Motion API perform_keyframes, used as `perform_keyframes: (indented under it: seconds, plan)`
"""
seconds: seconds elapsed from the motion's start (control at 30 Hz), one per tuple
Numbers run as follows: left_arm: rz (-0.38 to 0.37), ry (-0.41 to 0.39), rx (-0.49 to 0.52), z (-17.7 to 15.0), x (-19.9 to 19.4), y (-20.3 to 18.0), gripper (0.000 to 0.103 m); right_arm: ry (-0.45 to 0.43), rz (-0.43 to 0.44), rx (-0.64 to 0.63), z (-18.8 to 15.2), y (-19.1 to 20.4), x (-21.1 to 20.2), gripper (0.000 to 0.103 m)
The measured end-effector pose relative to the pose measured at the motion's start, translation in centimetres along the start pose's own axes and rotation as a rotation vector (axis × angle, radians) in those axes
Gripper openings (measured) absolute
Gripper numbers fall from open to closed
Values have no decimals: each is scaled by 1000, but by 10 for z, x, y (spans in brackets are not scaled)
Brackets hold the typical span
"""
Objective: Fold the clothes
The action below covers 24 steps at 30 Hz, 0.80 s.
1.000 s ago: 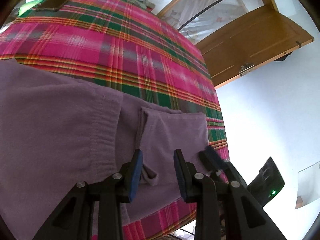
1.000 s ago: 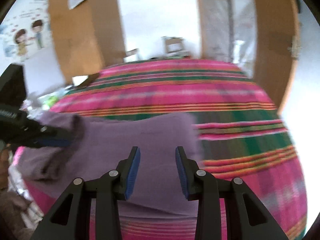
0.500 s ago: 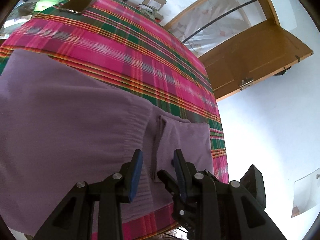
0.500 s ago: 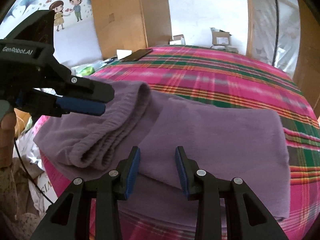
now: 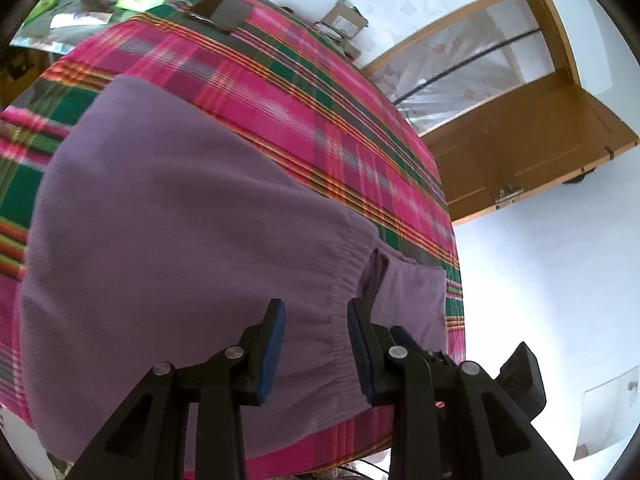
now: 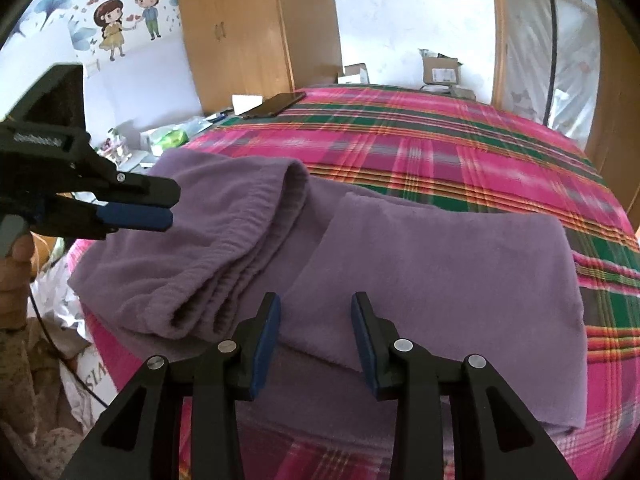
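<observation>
I see the purple garment (image 6: 420, 264) folded on the plaid bedspread (image 6: 440, 148), its near hem at the bed's edge. Left gripper (image 5: 316, 344) and right gripper (image 6: 316, 334) both gape, empty, above it. Far bedspread lies clear; the phone (image 6: 276, 105) is blurred.

Bedroom: plaid-covered bed (image 6: 440, 148), wardrobe (image 6: 256, 20)
</observation>
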<state>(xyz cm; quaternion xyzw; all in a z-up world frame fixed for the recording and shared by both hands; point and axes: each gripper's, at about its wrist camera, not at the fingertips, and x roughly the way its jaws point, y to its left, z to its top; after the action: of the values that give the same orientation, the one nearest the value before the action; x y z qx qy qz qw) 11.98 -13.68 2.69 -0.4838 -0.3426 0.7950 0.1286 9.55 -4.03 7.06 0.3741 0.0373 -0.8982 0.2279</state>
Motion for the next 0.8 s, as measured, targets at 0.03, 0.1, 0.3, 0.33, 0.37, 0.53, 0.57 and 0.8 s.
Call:
perform_keyframes:
  seconds: [0.03,0.1,0.3,0.33,0.37,0.53,0.57,0.8]
  plan:
    - [0,-2,-4,0,-2,3,32,-16,-5,0,1,0,-4,38]
    - [-2,-17,-14,-1,-8,8,32,-30,-7,4,3,-1,-7,38]
    - [9,-57,-56,-5,-30,32,32,25,-26,-19,0,6,2,38]
    - [11,-63,-63,-5,-34,36,32,11,-28,-16,1,7,-2,38]
    - [13,-70,-70,-6,-38,40,32,-4,-29,-13,3,7,-7,38]
    - [24,-114,-106,-8,-59,60,32,-109,0,-35,15,23,-32,38]
    - [28,-126,-113,-8,-64,64,32,-127,12,-47,17,28,-37,38]
    - [54,-166,-173,-16,-88,95,33,-122,141,-215,22,88,-26,38]
